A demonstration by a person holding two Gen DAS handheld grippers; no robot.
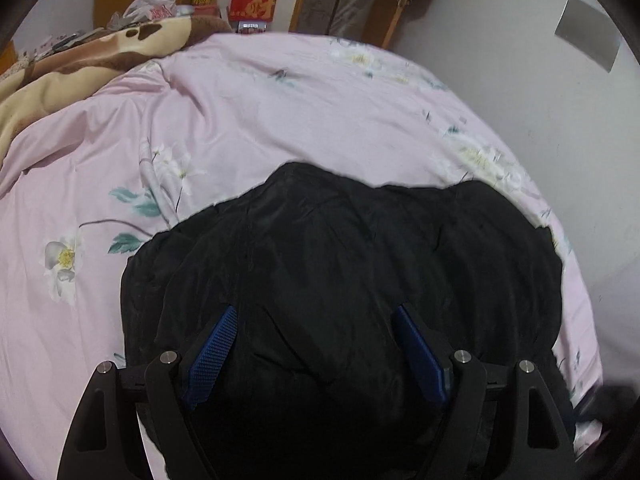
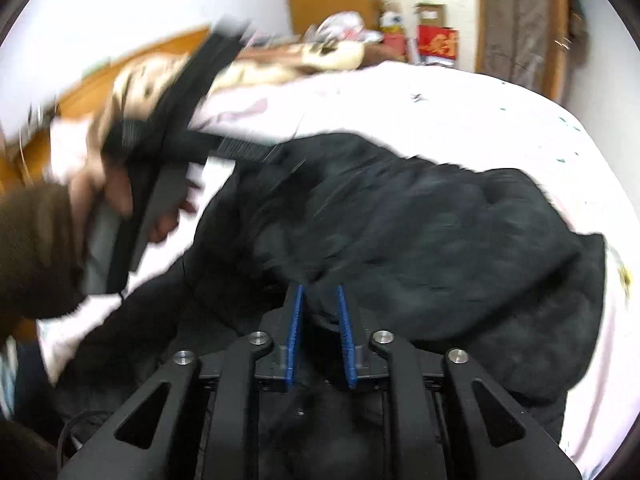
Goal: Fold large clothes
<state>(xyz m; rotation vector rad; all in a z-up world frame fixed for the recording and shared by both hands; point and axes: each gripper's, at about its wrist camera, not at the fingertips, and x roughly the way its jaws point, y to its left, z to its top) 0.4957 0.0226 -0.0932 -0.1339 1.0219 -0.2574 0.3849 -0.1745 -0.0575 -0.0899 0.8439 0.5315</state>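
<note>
The left gripper (image 1: 314, 316) hangs over the black jacket (image 1: 344, 264), its blue fingers (image 1: 212, 354) wide apart and empty. The right gripper (image 2: 320, 292) has its fingers narrowly apart with a fold of jacket between them; whether they pinch it is unclear. The jacket lies bunched on the pink flowered bed (image 1: 248, 112). At 10 o'clock sits a brown blanket (image 1: 60, 76).

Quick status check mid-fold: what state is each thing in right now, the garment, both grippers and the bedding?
Black padded jacket: bunched in a rumpled heap on the bed, not yet a flat fold.
Left gripper: open wide over the jacket, nothing pinched.
Right gripper: slightly open, pads apart, low over jacket fabric; view blurred.
Pink floral sheet: spread out, lightly wrinkled.
Brown patterned blanket: crumpled at the far end.
</note>
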